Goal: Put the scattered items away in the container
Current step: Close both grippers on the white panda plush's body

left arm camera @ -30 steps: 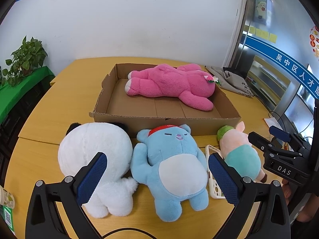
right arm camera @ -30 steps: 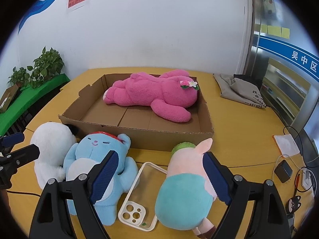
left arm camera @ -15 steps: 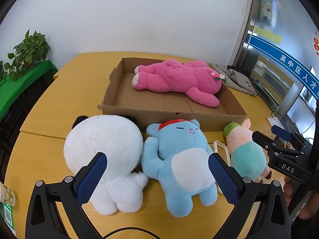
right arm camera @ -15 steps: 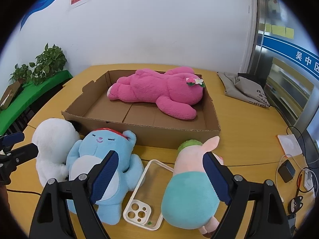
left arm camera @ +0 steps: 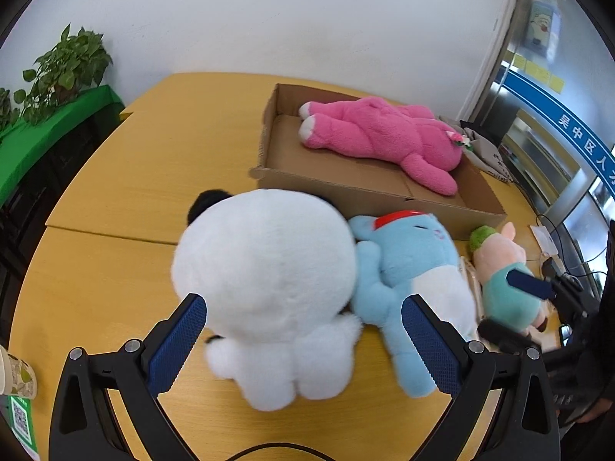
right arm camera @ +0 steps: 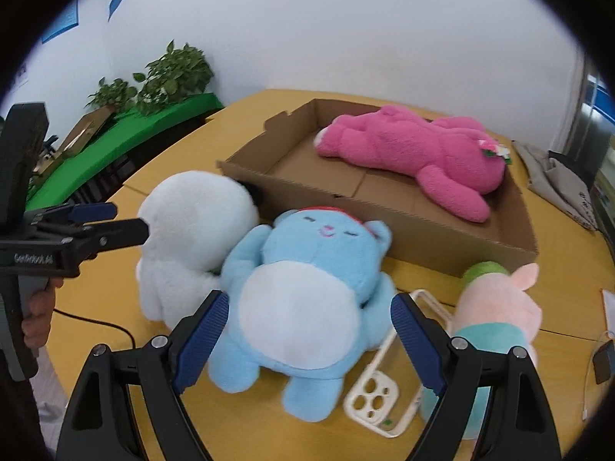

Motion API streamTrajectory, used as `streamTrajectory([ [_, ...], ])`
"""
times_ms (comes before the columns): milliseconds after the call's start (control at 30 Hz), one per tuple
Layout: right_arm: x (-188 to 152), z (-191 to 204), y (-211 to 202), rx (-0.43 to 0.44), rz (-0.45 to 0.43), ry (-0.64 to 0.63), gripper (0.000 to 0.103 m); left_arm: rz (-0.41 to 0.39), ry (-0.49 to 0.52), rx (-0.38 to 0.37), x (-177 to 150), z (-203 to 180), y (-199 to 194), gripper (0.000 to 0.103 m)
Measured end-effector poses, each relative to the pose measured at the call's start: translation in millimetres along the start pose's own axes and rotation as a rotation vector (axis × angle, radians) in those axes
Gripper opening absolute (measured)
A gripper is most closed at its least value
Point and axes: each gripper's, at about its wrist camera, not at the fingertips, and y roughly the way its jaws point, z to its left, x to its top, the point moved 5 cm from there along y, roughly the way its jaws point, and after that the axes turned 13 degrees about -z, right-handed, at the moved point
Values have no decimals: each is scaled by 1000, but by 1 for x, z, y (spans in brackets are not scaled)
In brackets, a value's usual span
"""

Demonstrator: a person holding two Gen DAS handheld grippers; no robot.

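Left wrist view puts the left gripper (left arm camera: 303, 336), jaws spread, astride the white plush (left arm camera: 269, 280) beside the cardboard box (left arm camera: 369, 196), while the right gripper (right arm camera: 309, 340), equally spread, frames the blue plush (right arm camera: 303, 299); grasping seems underway, so next I'd close on both.

Left hand-held gripper (left arm camera: 303, 340) spread wide, straddling white plush (left arm camera: 265, 269), cardboard box (left arm camera: 369, 192) beyond

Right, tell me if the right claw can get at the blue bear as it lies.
Probably yes. The right claw is open and lined up on the blue bear, its belly facing up between the fingers with nothing over it. The white plush presses its left side, and the phone case lies beside it.
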Motion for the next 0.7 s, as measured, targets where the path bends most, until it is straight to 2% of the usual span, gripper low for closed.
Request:
streamTrajectory([
  [167,-16,65,32,188,57,18,87,19,-1,-1,5,27,21,103],
  [267,-21,96,51,251,71,37,87,42,-20,-7,9,42,41,103],
  [333,-22,108,65,250,70,31,87,69,-32,-45,7,46,54,103],
  [433,-29,113,89,196,65,25,87,115,-64,-109,1,51,72,103],
  [533,-34,119,99,148,32,-8,87,129,-68,-122,-4,52,77,103],
  [700,-42,135,111,93,26,-90,99,133,-34,-135,-9,44,74,95],
])
